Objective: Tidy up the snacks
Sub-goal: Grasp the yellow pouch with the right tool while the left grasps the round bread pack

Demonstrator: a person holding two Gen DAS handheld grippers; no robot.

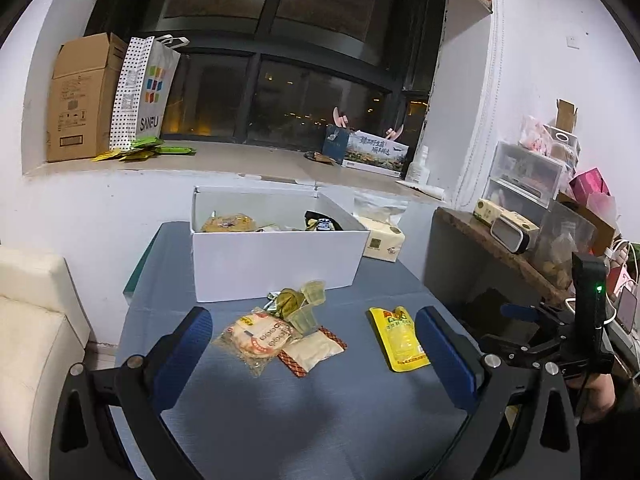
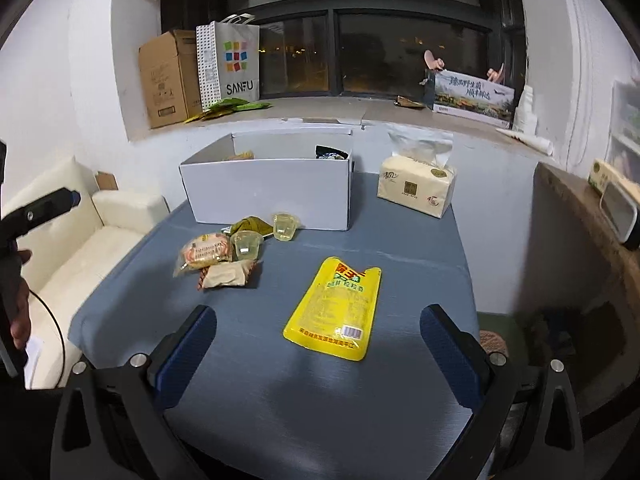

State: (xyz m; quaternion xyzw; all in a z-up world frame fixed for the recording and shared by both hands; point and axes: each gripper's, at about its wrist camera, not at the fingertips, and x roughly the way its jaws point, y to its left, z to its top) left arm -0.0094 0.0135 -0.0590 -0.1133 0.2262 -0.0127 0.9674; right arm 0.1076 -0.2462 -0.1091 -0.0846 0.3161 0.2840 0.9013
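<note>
Blue table (image 2: pixel 400 264), one white box (image 2: pixel 272 192), two jelly cups (image 2: pixel 246 244), one yellow pouch (image 2: pixel 336 308), both grippers' jaws wide, empty.

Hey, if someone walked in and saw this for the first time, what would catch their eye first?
Probably the bright yellow pouch lying flat on the blue table, alone and right in front of the open right gripper. Next, the white box at the table's back, already holding some snacks, with a small heap of packets and two jelly cups just in front of it. The left gripper is open too, facing that heap.
</note>
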